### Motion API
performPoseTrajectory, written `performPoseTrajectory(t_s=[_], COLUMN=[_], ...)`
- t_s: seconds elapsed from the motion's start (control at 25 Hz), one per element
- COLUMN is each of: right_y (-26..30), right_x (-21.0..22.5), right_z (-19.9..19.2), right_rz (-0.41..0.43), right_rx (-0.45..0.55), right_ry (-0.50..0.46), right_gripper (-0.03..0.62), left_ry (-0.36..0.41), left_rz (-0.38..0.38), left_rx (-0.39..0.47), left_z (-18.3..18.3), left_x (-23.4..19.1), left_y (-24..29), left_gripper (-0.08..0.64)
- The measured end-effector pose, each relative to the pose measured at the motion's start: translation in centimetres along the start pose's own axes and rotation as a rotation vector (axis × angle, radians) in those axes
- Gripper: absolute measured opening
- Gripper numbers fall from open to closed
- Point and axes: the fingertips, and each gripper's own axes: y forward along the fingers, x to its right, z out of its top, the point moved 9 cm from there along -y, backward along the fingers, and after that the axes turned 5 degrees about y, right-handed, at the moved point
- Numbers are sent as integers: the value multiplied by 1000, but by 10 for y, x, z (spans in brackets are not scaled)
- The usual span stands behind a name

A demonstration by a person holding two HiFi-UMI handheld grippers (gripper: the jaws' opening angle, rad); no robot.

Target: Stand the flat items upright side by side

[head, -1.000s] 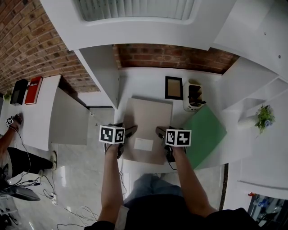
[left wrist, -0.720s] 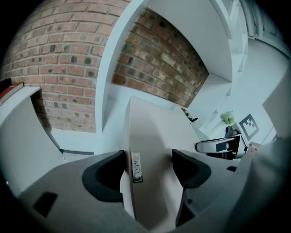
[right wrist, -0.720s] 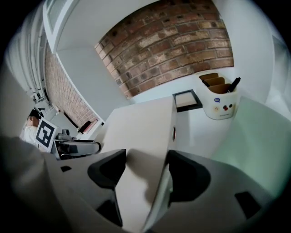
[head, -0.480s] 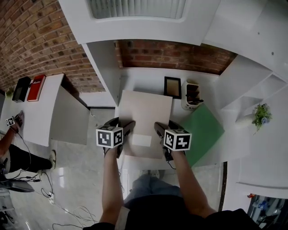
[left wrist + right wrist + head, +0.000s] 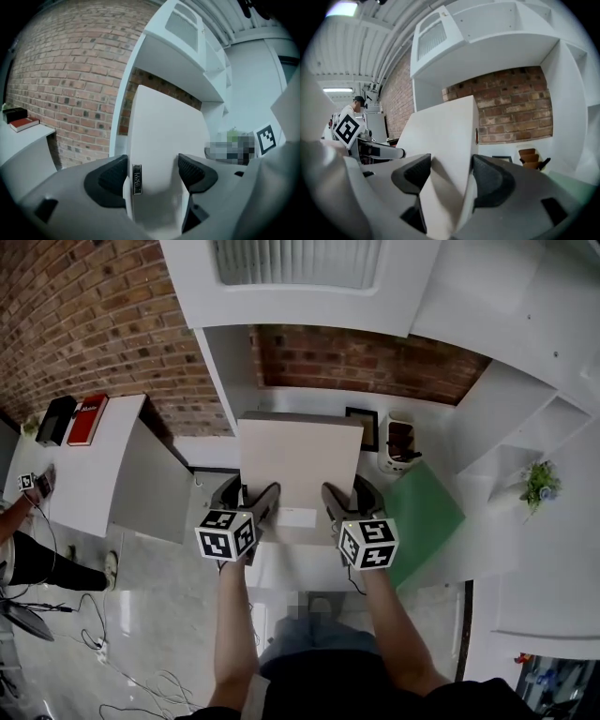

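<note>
- Two grippers are held, one in each hand, over the near edge of a white desk (image 5: pixel 281 570).
- One beige file box (image 5: pixel 300 460) is held between them by its near end, the left gripper (image 5: pixel 248 495) on its left side and the right gripper (image 5: pixel 351 496) on its right.
- In the left gripper view, both black pads are pressed on the box, one on each flat face, and a small metal tag (image 5: pixel 137 179) is seen on the narrow edge.
- In the right gripper view, the box is squeezed between the two pads in the same way, and these jaws have just been closing a bit more on it.
- A small white label (image 5: pixel 298 517) is seen on the top of the box, between the two grippers.
- The far end of the box is pointed toward the brick wall (image 5: pixel 356 357) at the back of the desk.
- A green folder (image 5: pixel 422 512) is laid flat on the desk, just to the right of the right gripper.
- A small picture frame (image 5: pixel 364 427) is partly hidden behind the far right corner of the box.
- A white holder (image 5: pixel 398 442) with brown things in it is set just beside the frame.
- A little green plant (image 5: pixel 539 484) is kept on a shelf far to the right.
- A red book (image 5: pixel 90 418) is laid on a shelf far to the left.
</note>
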Motion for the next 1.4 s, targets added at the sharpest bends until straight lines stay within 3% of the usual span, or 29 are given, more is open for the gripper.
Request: performPoseTrajectory(t_s=[0.24, 0.52, 0.72, 1.08, 1.4], right_y=[-4, 3, 3, -3, -5], right_x=[-4, -4, -3, 2, 6], right_z=[6, -2, -13, -27, -22], right_rz=[15, 19, 20, 33, 97], right_rx=[158, 253, 252, 234, 159], right_ry=[-105, -246, -295, -255, -257], right_gripper=[282, 282, 281, 282, 295], left_ry=[74, 139, 153, 193, 164], left_rz=[48, 108, 139, 143, 143], left_rx=[138, 245, 270, 268, 244], left_z=[5, -11, -28, -36, -36], left_x=[8, 10, 13, 19, 20], left_y=[-7, -4, -2, -5, -7], left_gripper=[316, 318, 319, 321, 322])
